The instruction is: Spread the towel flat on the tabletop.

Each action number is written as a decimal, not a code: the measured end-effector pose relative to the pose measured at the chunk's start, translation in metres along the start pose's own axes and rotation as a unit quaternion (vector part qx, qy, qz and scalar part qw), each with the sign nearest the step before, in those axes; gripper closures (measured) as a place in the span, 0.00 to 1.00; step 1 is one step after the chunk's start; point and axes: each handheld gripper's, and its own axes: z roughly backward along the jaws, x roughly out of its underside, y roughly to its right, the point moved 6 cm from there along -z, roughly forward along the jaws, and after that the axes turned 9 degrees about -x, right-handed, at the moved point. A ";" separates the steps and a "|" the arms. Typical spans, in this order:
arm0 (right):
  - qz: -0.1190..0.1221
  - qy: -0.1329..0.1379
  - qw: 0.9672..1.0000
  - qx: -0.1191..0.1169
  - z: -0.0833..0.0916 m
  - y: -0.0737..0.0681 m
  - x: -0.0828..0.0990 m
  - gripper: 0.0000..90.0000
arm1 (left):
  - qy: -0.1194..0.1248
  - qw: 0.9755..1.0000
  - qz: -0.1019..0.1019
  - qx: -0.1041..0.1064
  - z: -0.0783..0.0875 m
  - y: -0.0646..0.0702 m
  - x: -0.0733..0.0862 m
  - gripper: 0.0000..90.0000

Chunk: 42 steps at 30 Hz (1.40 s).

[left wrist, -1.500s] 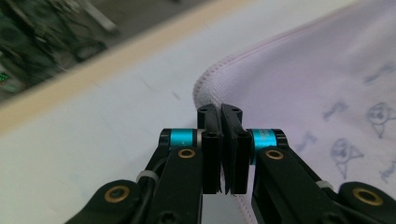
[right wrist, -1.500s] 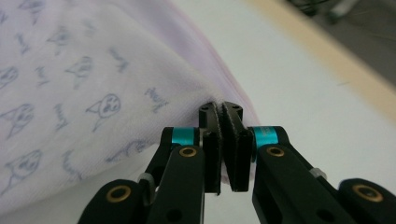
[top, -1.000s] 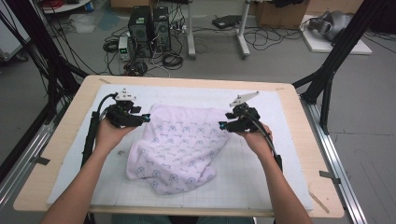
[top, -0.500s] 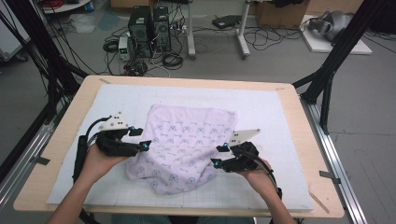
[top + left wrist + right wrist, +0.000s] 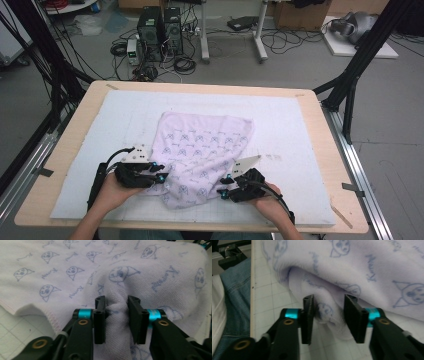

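Observation:
A pale lilac towel (image 5: pixel 205 145) printed with blue cartoon faces lies rumpled on the white gridded mat (image 5: pixel 300 130). My left gripper (image 5: pixel 162 178) is at the towel's near left edge. In the left gripper view its jaws have just been closing, and the left gripper (image 5: pixel 117 302) is shut on a raised fold of the towel (image 5: pixel 62 272), which bunches up between the pads. My right gripper (image 5: pixel 223 187) is at the near right edge. The right gripper (image 5: pixel 328 302) has also been closing, and a rounded lobe of the towel (image 5: pixel 374 270) sits loosely between its jaws.
The mat covers a wooden table (image 5: pixel 65 150) with a black frame around it. Computers and cables lie on the floor beyond the far edge. The person's blue jeans (image 5: pixel 234 290) show past the table's near edge in the right gripper view.
Both hands have come from the towel's far corners back toward the near edge and lower. The towel's far part now lies flatter and more spread out.

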 end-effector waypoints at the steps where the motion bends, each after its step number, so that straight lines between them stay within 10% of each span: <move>1: 0.003 -0.001 1.000 0.000 -0.003 0.000 0.000 0.77 | 0.002 1.000 -0.003 -0.001 0.000 0.000 -0.001 0.80; 9: 0.013 0.014 1.000 -0.014 0.014 -0.007 -0.007 0.91 | 0.031 0.999 0.007 -0.027 0.016 -0.007 -0.025 0.84; 14: 0.018 0.039 0.999 0.020 0.048 -0.005 -0.019 0.91 | 0.047 0.998 0.035 -0.018 0.013 -0.020 -0.049 0.84; 23: -0.059 0.040 0.994 0.081 0.056 0.079 -0.036 0.91 | -0.009 0.995 0.078 -0.064 -0.049 -0.069 -0.057 0.83; 30: -0.123 0.006 0.989 0.082 0.019 0.132 -0.025 0.88 | -0.019 0.991 0.108 -0.078 -0.067 -0.089 -0.046 0.74; 42: -0.075 0.059 0.990 0.102 0.060 0.096 -0.037 0.68 | 0.025 0.991 0.092 -0.089 -0.002 -0.076 -0.055 0.50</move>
